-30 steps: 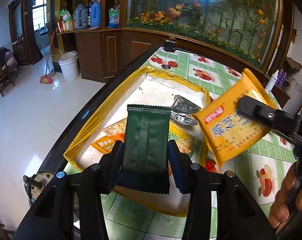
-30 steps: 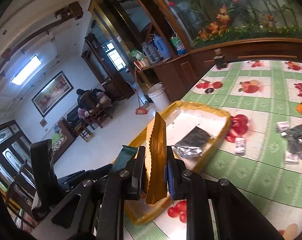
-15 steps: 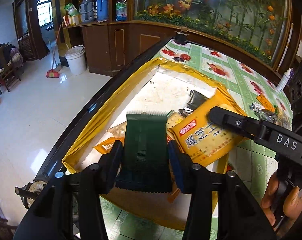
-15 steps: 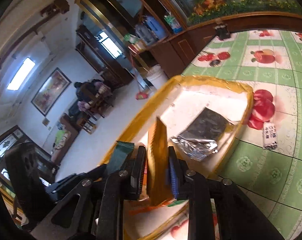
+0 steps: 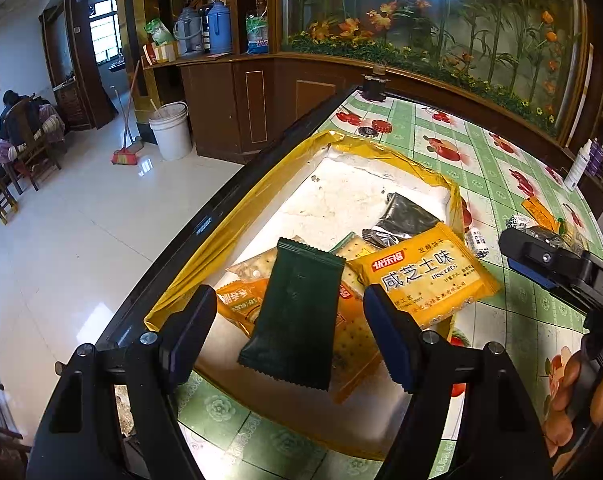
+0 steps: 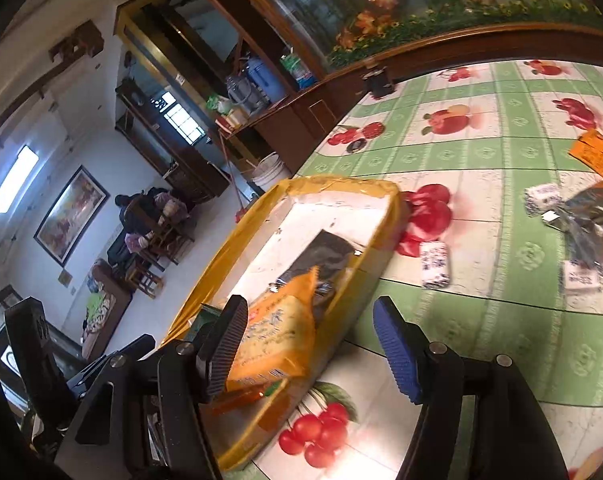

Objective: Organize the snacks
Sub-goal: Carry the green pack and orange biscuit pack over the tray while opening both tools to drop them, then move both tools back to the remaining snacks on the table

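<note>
With its two blue-padded fingers spread wide, the left tool (image 5: 289, 328) grips nothing — the dark green snack packet (image 5: 295, 314) lies loose in the gap between them, tilted, resting on the cracker packets (image 5: 245, 276) beneath it. Just ahead and to the right of this tool sits the yellow biscuit pack (image 5: 425, 276), face up with red and white lettering, its right end lying over the rim of the yellow tray (image 5: 205, 256). Farther ahead in the tray lies a crumpled silver-and-black foil wrapper (image 5: 401, 220) on the bare white bottom.

The right tool (image 6: 309, 348) is likewise spread open and holds nothing; in its own view the yellow biscuit pack (image 6: 277, 336) rests just beside its left finger, inside the tray (image 6: 381, 248), though I cannot tell whether the pad touches it. From the left wrist view this tool (image 5: 541, 260) shows at the right edge, apart from the pack.

Beyond the tray, on the desk (image 6: 481, 148) with its green fruit-print cloth, several snacks lie well ahead and to the right of the right tool: small white-and-blue wrapped candies (image 6: 433, 264), a dark foil packet (image 6: 593, 220) and an orange packet (image 6: 597, 156).
</note>
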